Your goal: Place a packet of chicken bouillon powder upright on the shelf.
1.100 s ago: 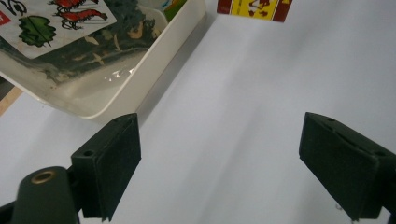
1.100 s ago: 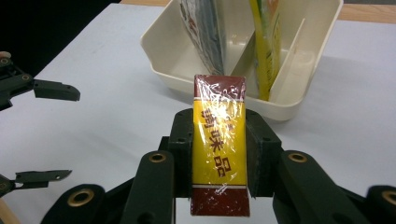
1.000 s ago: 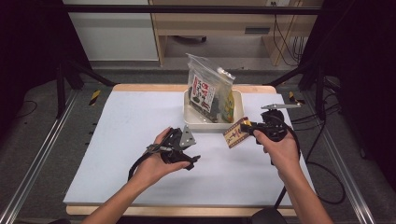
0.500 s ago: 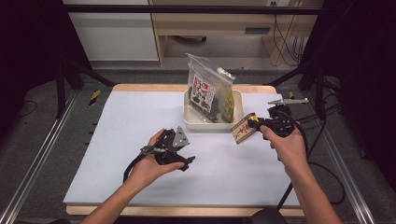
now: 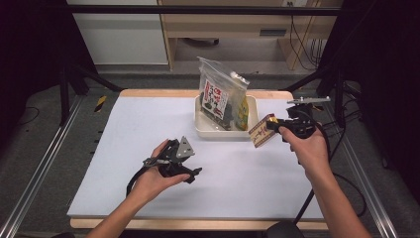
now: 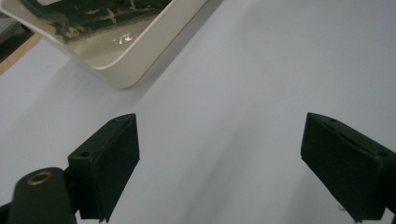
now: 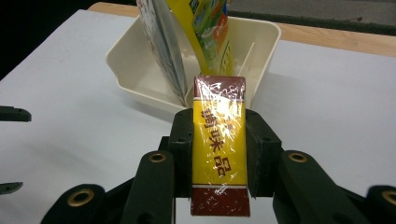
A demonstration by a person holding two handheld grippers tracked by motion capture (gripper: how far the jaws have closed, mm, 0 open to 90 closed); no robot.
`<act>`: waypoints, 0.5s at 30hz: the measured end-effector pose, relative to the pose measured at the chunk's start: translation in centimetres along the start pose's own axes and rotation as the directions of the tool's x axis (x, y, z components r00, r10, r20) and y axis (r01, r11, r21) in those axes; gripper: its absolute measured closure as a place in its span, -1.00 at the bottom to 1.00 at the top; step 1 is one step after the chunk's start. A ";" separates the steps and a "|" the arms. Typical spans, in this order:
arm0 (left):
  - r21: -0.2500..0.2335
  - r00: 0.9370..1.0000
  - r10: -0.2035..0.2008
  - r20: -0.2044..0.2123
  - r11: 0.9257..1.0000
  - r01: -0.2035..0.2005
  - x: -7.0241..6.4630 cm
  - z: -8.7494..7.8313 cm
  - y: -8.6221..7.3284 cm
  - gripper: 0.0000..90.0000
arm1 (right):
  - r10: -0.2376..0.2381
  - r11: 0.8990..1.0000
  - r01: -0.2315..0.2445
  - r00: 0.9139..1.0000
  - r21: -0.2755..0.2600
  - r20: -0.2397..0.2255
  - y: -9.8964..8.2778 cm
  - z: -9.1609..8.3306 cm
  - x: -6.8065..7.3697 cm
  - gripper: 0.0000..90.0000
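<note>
My right gripper (image 5: 274, 126) is shut on a yellow and dark red wrapped packet (image 5: 261, 131), held off the table just right of the cream tub (image 5: 205, 130). In the right gripper view the packet (image 7: 219, 144) stands lengthwise between both pads, pointing at the tub (image 7: 135, 70). Inside the tub lean a clear bag with a red and black label (image 5: 216, 98) and a green and yellow pouch (image 5: 241, 111). My left gripper (image 5: 190, 173) rests low over the white table top (image 5: 124, 134), front left of the tub. Its fingers (image 6: 107, 163) stand wide apart with bare table between them.
A wooden strip (image 5: 148, 92) edges the table's far side. Metal rails (image 5: 34, 178) run along both sides, with dark frame posts (image 5: 64, 74) behind. A black cable (image 5: 309, 203) trails from the right gripper over the front right of the table.
The right gripper has carried the packet up and a little to the right, away from the tub's corner. The left hand has slid toward the front left of the table.
</note>
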State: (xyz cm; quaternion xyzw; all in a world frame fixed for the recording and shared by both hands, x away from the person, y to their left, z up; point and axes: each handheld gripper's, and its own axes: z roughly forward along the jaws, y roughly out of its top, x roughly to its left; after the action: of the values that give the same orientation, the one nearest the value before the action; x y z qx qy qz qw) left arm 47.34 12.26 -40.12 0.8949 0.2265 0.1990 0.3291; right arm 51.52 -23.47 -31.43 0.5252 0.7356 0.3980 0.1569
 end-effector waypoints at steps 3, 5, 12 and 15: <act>-0.003 1.000 -0.008 -0.001 1.000 0.008 0.1 -0.3 -0.8 -0.75 | -0.004 1.000 0.004 1.000 0.003 0.012 0.5 0.1 0.0 0.52; -0.006 1.000 -0.021 -0.001 1.000 0.021 0.1 -0.5 -1.5 -0.75 | -0.006 1.000 0.006 1.000 0.002 0.019 1.0 0.1 0.0 0.52; -0.033 0.996 -0.084 -0.030 0.996 0.083 0.5 -1.8 -5.0 -0.75 | -0.005 1.000 0.005 0.998 0.006 0.063 2.9 0.5 -0.2 0.51; -0.037 0.992 -0.117 -0.038 0.993 0.116 1.0 -2.5 -6.9 -0.75 | 0.003 1.000 -0.004 0.996 0.008 0.084 3.8 0.8 -0.4 0.51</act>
State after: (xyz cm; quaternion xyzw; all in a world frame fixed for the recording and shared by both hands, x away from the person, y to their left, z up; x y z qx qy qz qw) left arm 44.98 18.77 -42.83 0.8700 0.2814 0.2015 0.3511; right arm 54.68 -23.05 -29.10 0.5433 0.7290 0.3729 0.1851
